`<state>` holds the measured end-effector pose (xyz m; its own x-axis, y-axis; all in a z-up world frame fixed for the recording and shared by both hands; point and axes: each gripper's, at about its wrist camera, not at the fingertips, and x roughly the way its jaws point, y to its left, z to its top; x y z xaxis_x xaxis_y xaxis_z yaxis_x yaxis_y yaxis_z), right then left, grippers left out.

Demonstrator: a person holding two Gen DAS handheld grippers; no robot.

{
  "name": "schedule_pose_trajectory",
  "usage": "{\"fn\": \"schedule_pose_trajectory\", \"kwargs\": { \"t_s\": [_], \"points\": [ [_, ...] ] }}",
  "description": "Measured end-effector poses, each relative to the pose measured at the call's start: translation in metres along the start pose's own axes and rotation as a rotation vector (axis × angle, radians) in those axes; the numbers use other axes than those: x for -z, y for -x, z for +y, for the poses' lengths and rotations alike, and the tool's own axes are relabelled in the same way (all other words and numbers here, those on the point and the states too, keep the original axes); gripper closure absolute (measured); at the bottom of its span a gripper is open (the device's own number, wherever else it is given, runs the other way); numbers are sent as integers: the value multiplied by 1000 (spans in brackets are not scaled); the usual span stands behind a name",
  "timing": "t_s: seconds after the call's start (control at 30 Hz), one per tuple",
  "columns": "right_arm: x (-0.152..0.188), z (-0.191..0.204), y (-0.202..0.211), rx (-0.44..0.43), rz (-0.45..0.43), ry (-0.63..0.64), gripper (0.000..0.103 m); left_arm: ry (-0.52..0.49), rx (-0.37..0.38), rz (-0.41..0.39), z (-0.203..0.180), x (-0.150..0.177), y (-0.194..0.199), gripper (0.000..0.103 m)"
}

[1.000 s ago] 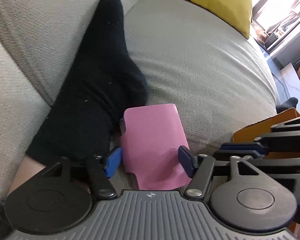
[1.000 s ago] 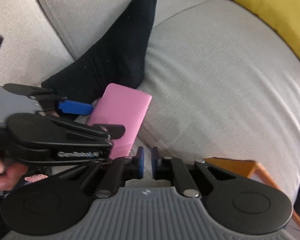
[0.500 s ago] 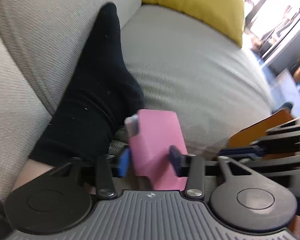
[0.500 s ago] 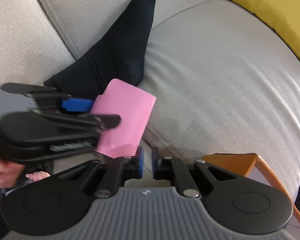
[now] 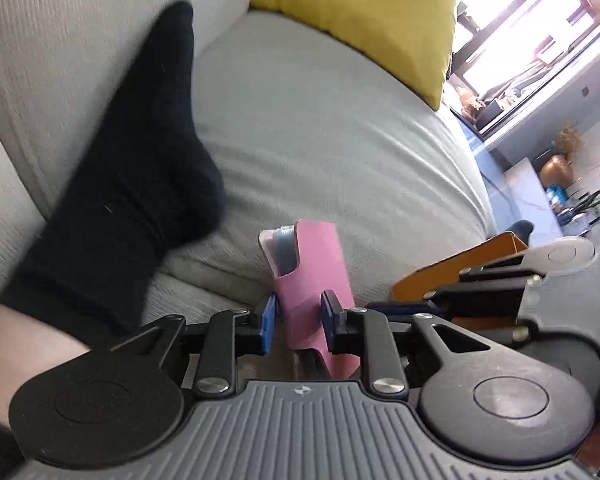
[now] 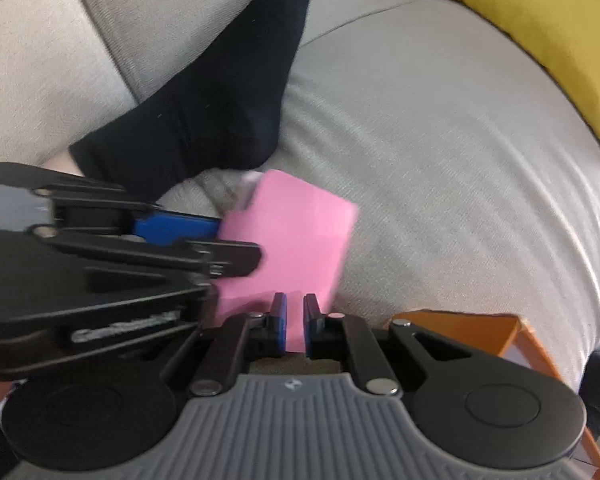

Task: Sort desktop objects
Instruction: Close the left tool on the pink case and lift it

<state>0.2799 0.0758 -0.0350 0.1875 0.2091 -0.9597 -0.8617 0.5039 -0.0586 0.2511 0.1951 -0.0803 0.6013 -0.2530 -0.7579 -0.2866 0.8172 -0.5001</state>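
Note:
A pink case (image 5: 316,264) with a grey item showing at its open top stands on edge between the blue pads of my left gripper (image 5: 298,318). The jaws are closing and the pads press its sides. In the right wrist view the pink case (image 6: 296,232) hangs tilted above the grey sofa seat (image 6: 440,140), carried by the left gripper (image 6: 240,240). My right gripper (image 6: 296,322) is shut with nothing between its pads, just in front of the case's lower edge. Its fingertips also show beside the case as the right gripper (image 5: 380,306).
A foot in a black sock (image 5: 132,184) rests against the sofa back, close left of the case. An orange box (image 6: 460,320) sits at the seat's near right edge. A yellow cushion (image 5: 372,12) lies at the far end. A window and room lie beyond.
The left jaws have closed from wide apart onto the pink case, which went from lying flat on the seat to standing on edge and lifted. The right gripper has stayed put.

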Motion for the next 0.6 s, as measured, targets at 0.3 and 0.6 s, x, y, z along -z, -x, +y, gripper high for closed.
{"fn": "schedule_pose_trajectory", "kwargs": {
  "t_s": [0.3, 0.6],
  "points": [
    [-1, 2, 7, 67, 2, 51, 93, 86, 26, 37, 11, -2, -19, 73],
    [-4, 1, -3, 147, 6, 135, 96, 128, 12, 43, 16, 0, -37, 46]
  ]
}}
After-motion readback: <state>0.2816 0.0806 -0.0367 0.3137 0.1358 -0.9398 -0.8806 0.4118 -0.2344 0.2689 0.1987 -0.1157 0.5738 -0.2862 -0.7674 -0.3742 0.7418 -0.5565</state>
